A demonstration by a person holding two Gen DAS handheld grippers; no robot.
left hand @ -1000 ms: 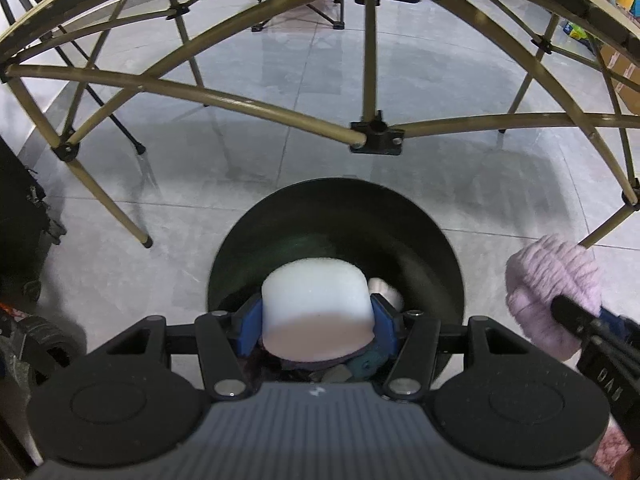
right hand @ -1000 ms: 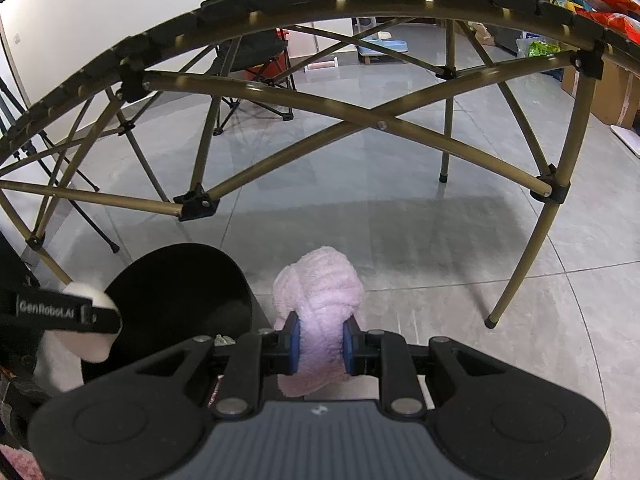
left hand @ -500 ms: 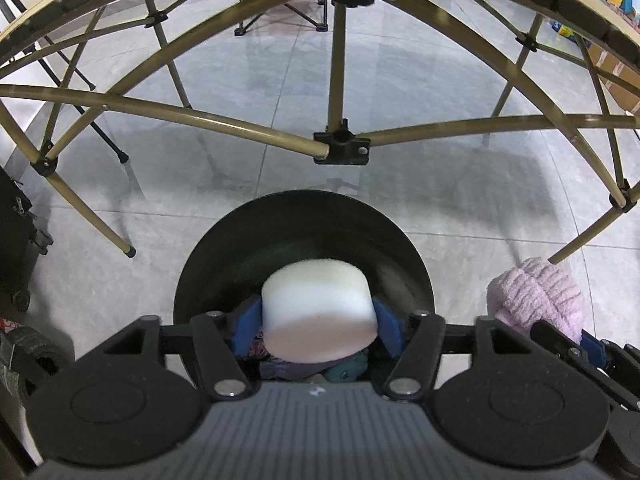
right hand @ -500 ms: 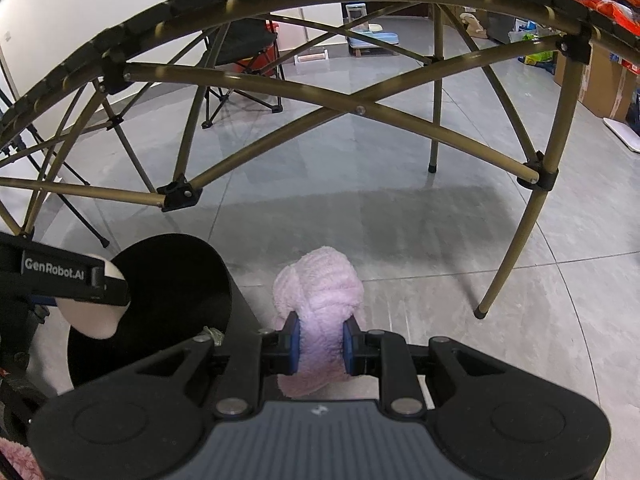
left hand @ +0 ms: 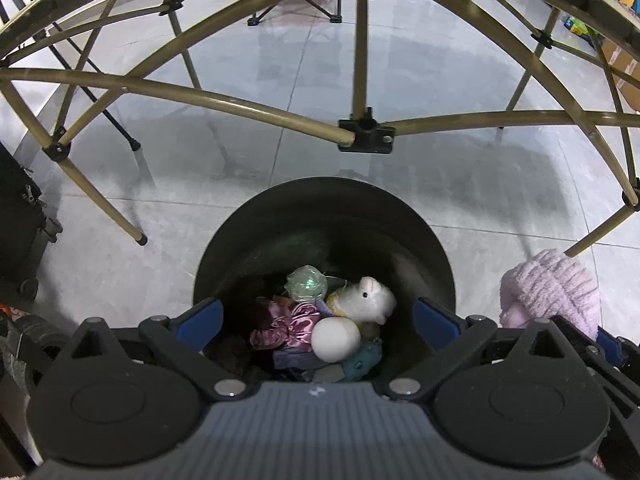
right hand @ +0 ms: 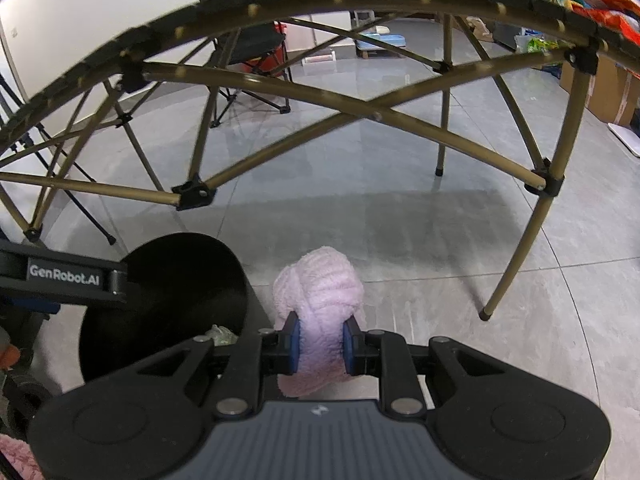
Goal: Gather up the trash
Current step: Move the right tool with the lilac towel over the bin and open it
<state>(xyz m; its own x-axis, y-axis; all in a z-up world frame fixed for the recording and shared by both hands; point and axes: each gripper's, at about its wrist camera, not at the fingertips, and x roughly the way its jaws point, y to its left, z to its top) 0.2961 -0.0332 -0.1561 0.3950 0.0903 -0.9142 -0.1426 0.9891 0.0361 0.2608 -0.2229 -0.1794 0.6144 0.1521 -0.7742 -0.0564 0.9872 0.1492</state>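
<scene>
A black round bin stands on the floor right below my left gripper, which is open and empty over its mouth. A white foam piece lies inside on top of a white plush toy, pink satin cloth and a green ball. My right gripper is shut on a pink knitted ball, held just right of the bin. The pink ball also shows in the left wrist view.
A folding table's bronze legs and cross bars arch over the bin, also in the right wrist view. A black case stands at left. A folding chair and cardboard boxes are farther off.
My left gripper opened and let go of the white foam piece, which dropped into the bin. My right gripper still holds the pink ball beside the bin.
</scene>
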